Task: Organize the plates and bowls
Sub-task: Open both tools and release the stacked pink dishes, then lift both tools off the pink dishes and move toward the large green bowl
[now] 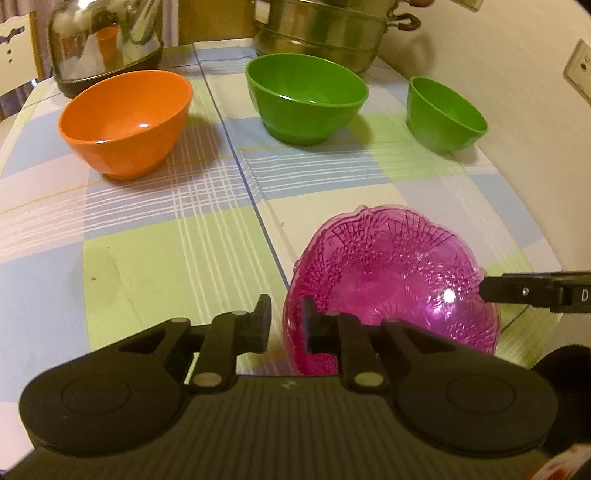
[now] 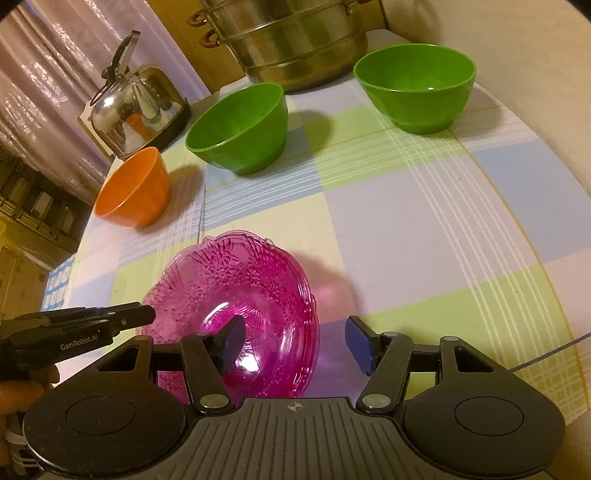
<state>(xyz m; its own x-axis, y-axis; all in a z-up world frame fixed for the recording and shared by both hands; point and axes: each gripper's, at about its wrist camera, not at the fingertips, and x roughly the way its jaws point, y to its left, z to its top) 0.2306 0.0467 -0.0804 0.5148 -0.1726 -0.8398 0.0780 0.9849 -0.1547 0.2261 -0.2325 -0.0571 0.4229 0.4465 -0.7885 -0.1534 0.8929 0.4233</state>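
A clear pink patterned bowl (image 1: 388,269) (image 2: 240,280) stands at the near end of the checked tablecloth. My left gripper (image 1: 286,315) (image 2: 147,315) straddles its left rim. Its jaws are narrow, with one finger inside the bowl and a strip of cloth showing between the outer pad and the rim. My right gripper (image 2: 295,341) (image 1: 487,290) is open across the bowl's right rim, one finger inside and one outside, neither pad touching. Farther back stand an orange bowl (image 1: 125,122) (image 2: 135,188), a large green bowl (image 1: 306,96) (image 2: 240,125) and a smaller green bowl (image 1: 445,114) (image 2: 415,88), all upright.
A stacked steel steamer pot (image 1: 321,33) (image 2: 291,44) and a shiny kettle (image 1: 103,44) (image 2: 136,107) stand at the table's far end. A cream wall with a socket (image 1: 580,70) runs along the right side. The table's left edge drops off beside the orange bowl.
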